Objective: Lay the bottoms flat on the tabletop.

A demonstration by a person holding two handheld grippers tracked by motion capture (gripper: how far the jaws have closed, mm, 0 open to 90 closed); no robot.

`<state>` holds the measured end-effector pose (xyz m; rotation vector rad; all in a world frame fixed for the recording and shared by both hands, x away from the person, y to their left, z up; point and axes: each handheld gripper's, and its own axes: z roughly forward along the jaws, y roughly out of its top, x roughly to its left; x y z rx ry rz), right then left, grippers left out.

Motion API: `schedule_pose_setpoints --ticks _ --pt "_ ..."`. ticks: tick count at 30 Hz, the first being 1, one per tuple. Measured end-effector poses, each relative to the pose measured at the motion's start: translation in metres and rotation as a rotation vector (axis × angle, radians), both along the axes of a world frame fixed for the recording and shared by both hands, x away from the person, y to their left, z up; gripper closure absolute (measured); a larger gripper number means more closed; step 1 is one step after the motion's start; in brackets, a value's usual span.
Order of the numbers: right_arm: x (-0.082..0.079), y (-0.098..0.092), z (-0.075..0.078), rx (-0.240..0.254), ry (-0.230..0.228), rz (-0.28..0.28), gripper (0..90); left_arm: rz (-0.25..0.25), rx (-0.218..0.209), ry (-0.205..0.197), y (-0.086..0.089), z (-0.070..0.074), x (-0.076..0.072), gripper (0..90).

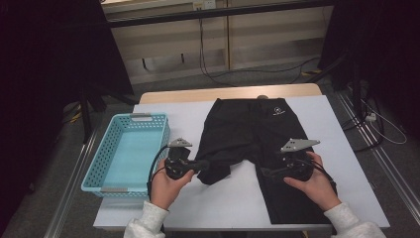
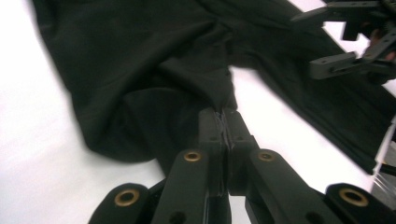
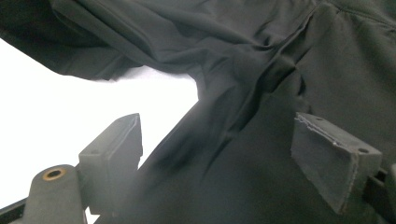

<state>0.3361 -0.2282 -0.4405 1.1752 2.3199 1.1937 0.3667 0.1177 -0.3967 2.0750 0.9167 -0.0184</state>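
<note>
White table (image 1: 168, 111) carries black trousers (image 1: 247, 134) spread flat beside an empty blue basket (image 1: 126, 151). Folding looks barely begun: 1 leg is bunched short, the other lies long. Left gripper (image 1: 202, 164) pinches that bunched hem, as its own view confirms; right gripper (image 1: 265, 172) stands wide over the long leg.

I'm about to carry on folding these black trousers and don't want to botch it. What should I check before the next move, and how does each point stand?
1. Left tongs shut on the trousers: ok, fabric pinched at the shorter leg's end.
2. Right tongs gripping: not ok, jaws open over the longer leg.
3. Trousers flat: not ok, the left leg is bunched.
4. White tabletop free in front: ok.
5. Blue basket clear of the cloth: ok, apart at left.
</note>
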Motion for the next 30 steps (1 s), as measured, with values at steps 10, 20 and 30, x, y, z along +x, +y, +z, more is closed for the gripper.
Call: schedule_pose_setpoints --ticks 10,20,30 --pt "-0.003 -0.002 0.000 0.006 0.001 -0.009 17.1 -0.127 -0.052 -0.009 -0.049 -0.005 -0.009 88.7" --pt "-0.004 -0.003 0.000 0.009 -0.003 -0.009 17.1 -0.109 -0.001 -0.067 -0.065 -0.021 -0.001 49.8" --pt "-0.002 0.018 0.000 0.001 -0.007 0.042 21.7 0.067 0.024 -0.143 -0.022 -0.006 0.015 17.0"
